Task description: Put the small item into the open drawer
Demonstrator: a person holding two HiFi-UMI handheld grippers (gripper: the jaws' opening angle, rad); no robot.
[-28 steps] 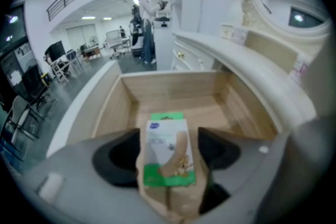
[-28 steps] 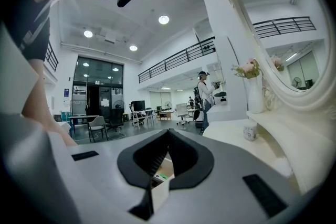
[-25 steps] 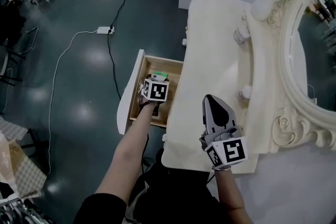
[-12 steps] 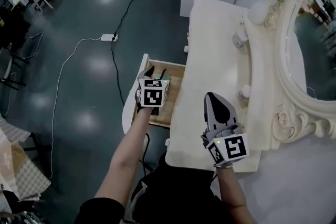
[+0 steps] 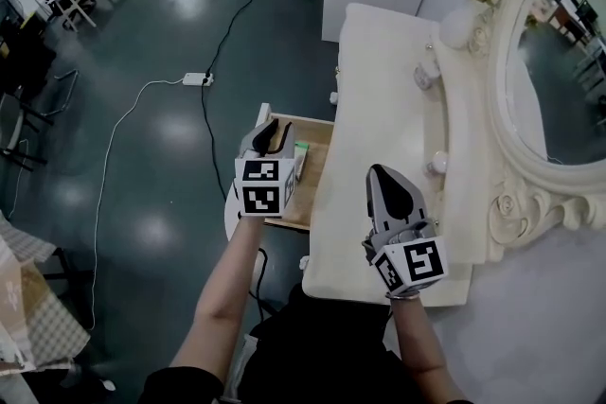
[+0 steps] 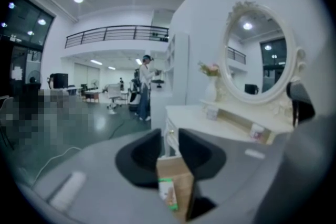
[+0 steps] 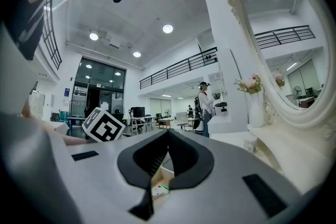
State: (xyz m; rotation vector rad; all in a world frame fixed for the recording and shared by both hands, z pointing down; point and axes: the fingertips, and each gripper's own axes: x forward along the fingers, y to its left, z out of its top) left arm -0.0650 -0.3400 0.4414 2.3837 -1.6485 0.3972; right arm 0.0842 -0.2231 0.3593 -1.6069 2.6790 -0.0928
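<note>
The wooden drawer (image 5: pixel 309 192) of the white dressing table (image 5: pixel 379 99) stands pulled out. A small item with a green stripe (image 5: pixel 300 149) lies inside it at the far end. My left gripper (image 5: pixel 272 135) hovers above the drawer's left side, raised clear of it. Its jaws are closing to a narrow gap and nothing is between them. In the left gripper view the item (image 6: pixel 167 194) and the drawer (image 6: pixel 181 178) show below the left gripper (image 6: pixel 169 136). My right gripper (image 5: pixel 381 177) is shut and empty over the table's front part; the right gripper view shows the item (image 7: pixel 160 190) under it.
An oval mirror (image 5: pixel 554 61) in an ornate frame backs the table. A vase of flowers (image 5: pixel 466 3) and two small jars (image 5: pixel 426 71) (image 5: pixel 436 164) stand near it. A power strip (image 5: pixel 197 79) and cables lie on the dark floor to the left.
My left gripper has lifted up out of the drawer and its jaws have narrowed. The small item stays in the drawer. The right gripper has hardly moved.
</note>
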